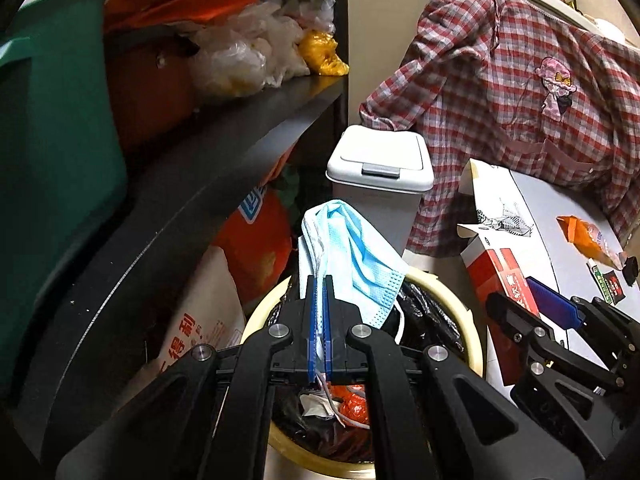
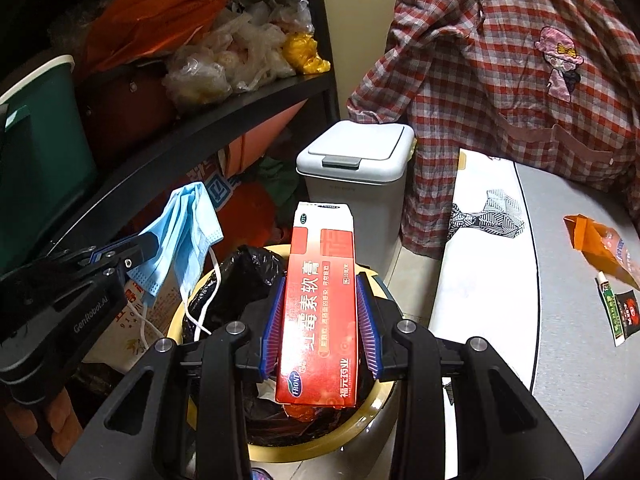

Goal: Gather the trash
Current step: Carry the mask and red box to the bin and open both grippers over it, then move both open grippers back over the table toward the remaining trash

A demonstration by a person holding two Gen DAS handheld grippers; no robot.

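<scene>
Two pieces of trash are hanging over the round cream-rimmed bin with black liner (image 2: 372,412), ready for release; the left gripper (image 1: 319,280) is pinching a crumpled light-blue surgical mask (image 1: 352,248) with jaws pressed together on it, ear loops dangling toward the liner; the right gripper (image 2: 320,320) is clamping a red cardboard ointment box (image 2: 320,308) between its blue pads. Nothing is blocking the opening; a white lidded pedal bin (image 2: 356,152) is standing just behind; an orange wrapper (image 2: 600,248) and small sachets (image 2: 620,312) are waiting on the grey desk (image 2: 580,360).
</scene>
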